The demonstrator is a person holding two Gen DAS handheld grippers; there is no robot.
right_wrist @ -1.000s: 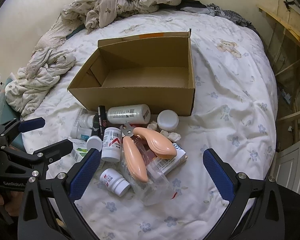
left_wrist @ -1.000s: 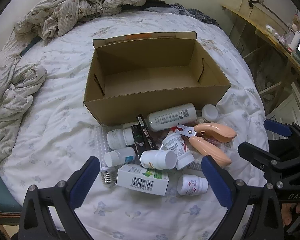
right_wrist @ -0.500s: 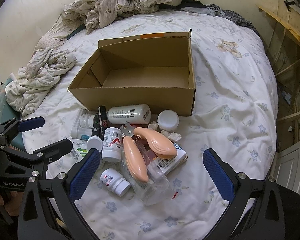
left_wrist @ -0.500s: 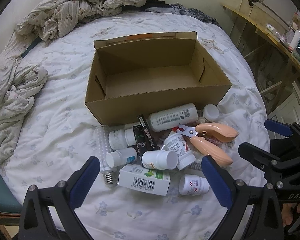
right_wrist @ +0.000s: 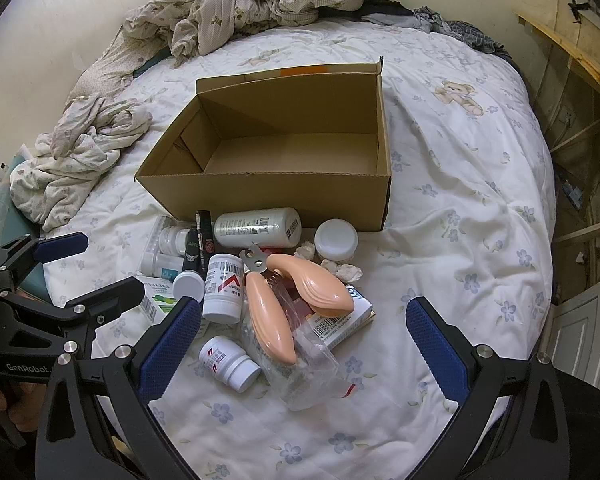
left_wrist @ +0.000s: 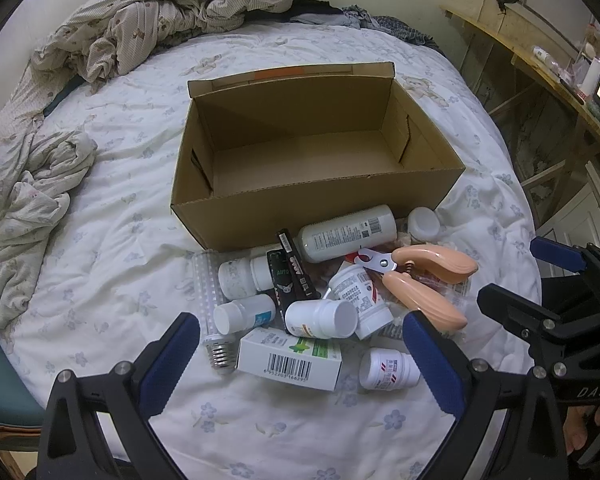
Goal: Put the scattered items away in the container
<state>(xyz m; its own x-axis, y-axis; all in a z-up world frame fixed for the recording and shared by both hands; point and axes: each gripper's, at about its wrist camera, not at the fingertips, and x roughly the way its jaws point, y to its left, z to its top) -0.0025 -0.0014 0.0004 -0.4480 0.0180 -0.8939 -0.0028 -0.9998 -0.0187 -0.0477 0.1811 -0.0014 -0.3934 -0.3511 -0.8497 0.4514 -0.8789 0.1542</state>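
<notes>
Cardboard box [left_wrist: 300,208]: plain brown corrugated paperboard, matt, perforated along the near rim. Bedspread [left_wrist: 100,264]: quilted cloth, soft, creased, floral print. Crumpled sheets [left_wrist: 24,200]: thin woven cloth, matt. Pill bottles [left_wrist: 320,318]: smooth white plastic, slight sheen, paper labels. Long white bottle [left_wrist: 346,232]: satin plastic. Nail clippers [left_wrist: 416,280]: glossy peach plastic handles, bright metal head and spring. Green-and-white carton [left_wrist: 288,362]: coated paper, semi-gloss. Bulb [left_wrist: 214,320]: threaded metal base, clear ribbed plastic body. Clear bag [right_wrist: 296,360]: crinkled glossy film. Gripper pads [left_wrist: 172,364]: blue, textured rubbery surface; frames matt black, metal screws.
</notes>
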